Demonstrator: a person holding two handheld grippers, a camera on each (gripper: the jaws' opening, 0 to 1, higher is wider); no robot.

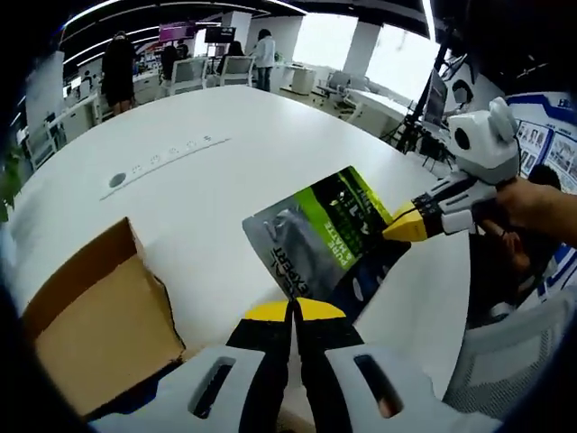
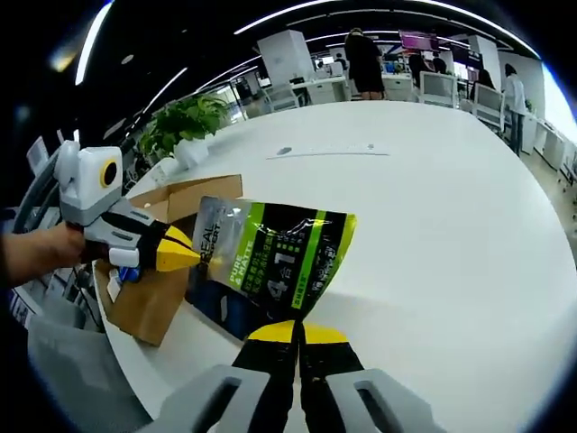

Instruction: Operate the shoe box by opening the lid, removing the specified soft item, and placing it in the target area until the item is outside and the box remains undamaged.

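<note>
I have the pouch [image 2: 270, 257] out of the box [image 1: 95, 329], pinched by my right gripper [image 2: 296, 332] above the table [image 2: 433, 207], left gripper [image 1: 293, 309] pressed together empty; only setting down remains.

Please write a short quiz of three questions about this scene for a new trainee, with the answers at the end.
1. True or false: the green and grey pouch is inside the cardboard box.
2. What is the right gripper shut on? A) the pouch B) a box flap C) nothing
3. Fill in: the table under the box is ___ in colour.

Key: 1 false, the pouch is outside, in front of the box. 2 A. 3 white.
</note>
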